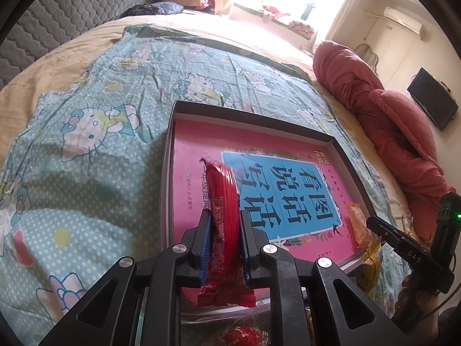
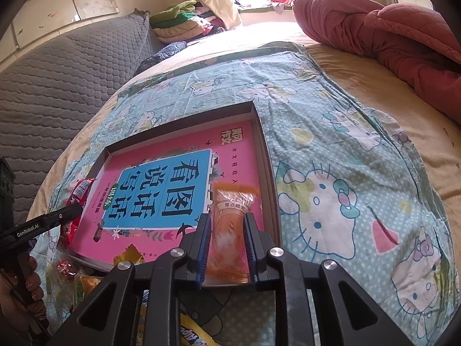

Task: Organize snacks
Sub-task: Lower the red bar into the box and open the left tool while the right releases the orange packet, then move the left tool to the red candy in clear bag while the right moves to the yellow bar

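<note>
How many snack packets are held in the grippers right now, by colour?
Red packet, in the left gripper: 1
Orange packet, in the right gripper: 1
Total held over the box: 2

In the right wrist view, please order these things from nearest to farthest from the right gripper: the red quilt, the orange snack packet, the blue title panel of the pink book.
1. orange snack packet: between the pads of the right gripper.
2. blue title panel: just left and ahead, inside the shallow box.
3. red quilt: far off, upper right on the bed.
</note>
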`<state>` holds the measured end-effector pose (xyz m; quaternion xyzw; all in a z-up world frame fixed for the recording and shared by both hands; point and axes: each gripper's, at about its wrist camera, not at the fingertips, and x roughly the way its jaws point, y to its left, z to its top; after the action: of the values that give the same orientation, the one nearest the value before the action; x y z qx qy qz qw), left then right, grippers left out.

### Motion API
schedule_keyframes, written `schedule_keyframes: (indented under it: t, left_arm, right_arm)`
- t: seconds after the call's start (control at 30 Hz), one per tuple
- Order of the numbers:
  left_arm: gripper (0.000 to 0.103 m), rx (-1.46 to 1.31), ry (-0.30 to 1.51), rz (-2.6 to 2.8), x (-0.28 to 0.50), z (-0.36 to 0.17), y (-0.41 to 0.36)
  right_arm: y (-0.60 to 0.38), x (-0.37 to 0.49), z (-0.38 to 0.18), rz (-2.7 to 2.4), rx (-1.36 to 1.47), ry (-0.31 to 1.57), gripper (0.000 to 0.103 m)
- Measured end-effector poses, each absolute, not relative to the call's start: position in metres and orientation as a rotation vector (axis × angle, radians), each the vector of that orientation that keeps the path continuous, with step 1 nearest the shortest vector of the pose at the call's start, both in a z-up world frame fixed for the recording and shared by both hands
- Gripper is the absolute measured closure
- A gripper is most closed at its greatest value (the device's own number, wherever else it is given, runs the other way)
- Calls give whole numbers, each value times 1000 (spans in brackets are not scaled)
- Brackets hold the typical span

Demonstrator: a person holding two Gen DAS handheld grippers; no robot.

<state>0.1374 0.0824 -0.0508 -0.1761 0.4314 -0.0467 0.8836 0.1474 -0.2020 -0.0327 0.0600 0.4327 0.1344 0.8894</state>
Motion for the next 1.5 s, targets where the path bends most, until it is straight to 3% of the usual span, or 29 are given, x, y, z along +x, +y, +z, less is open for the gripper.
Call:
schedule_keyframes:
  t: [0.13,0.3,0.6,0.77,1.5]
  left_arm:
    - [77,-360,890,-101,137,-47,81]
    - [56,-360,882,-107,135,-41,81]
    - [44,-326,870,-83,122,-26,79]
    - [43,-301,871,-61,111,-20,79]
    - [42,-268,928,-33,65,-14,79]
  right_arm:
    - [-204,147,-28,281,136,884,76]
    - [-204,144,-22,301,150,867,75]
    - [-194,131,-5,345,89,821,71]
    - [-181,117,5,360,-6,782,61]
    - [-154,70,16,430,-167,765,60]
